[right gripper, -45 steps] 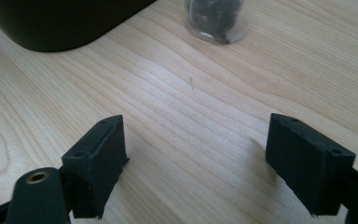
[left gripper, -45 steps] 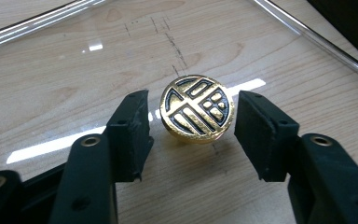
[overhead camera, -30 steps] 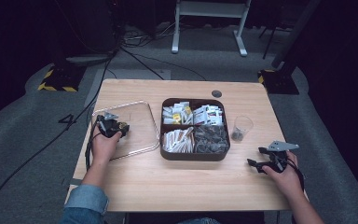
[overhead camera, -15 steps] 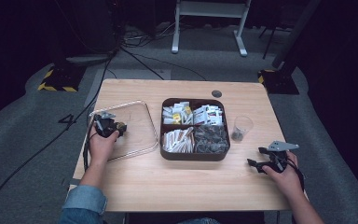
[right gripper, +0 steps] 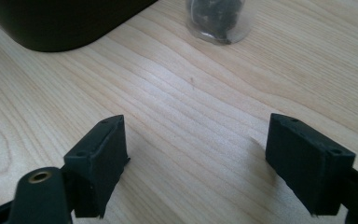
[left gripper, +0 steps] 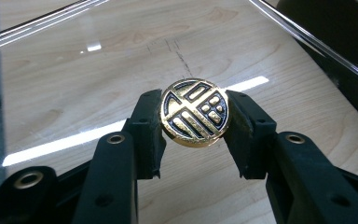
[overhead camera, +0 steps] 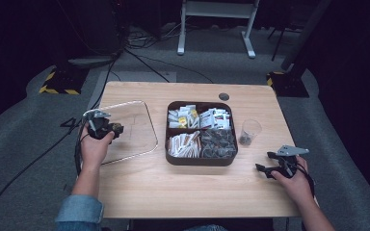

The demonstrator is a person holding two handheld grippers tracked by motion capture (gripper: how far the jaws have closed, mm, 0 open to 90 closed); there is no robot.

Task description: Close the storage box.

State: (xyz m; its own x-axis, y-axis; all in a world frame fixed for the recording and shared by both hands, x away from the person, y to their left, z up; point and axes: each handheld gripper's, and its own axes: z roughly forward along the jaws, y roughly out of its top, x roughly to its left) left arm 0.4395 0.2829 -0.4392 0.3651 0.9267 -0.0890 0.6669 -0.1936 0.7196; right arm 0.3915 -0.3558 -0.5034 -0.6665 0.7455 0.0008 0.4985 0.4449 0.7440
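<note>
Nearest the person, the right gripper (overhead camera: 266,168) is resting low over the bare wood at the table's front right corner, its jaws standing wide apart with nothing between them; in the right gripper view the two black pads (right gripper: 103,154) are framing only plain table (right gripper: 177,121) grain. Just beyond that gripper a clear plastic cup (overhead camera: 249,132) is standing upright on the wood with something small and dark lying in its bottom, and it is sitting beside the right wall of the dark compartment tray (overhead camera: 200,161) without touching it as far as can be told. On the other side, the left gripper (overhead camera: 117,128) is hovering over the near left part of a clear lid (overhead camera: 142,126) that is lying flat on the table (its rim is catching the light in the left gripper view), and its jaws are pinching a round gold-and-black medallion (left gripper: 195,112) edge to edge, the patterned face turned toward that gripper's camera. The medallion is hanging above the lid's transparent surface, not touching it. Farther on, the tray's four compartments are holding white sachets, paper sticks and dark wrapped pieces. Past the table's far edge, cables are trailing across grey floor.
</note>
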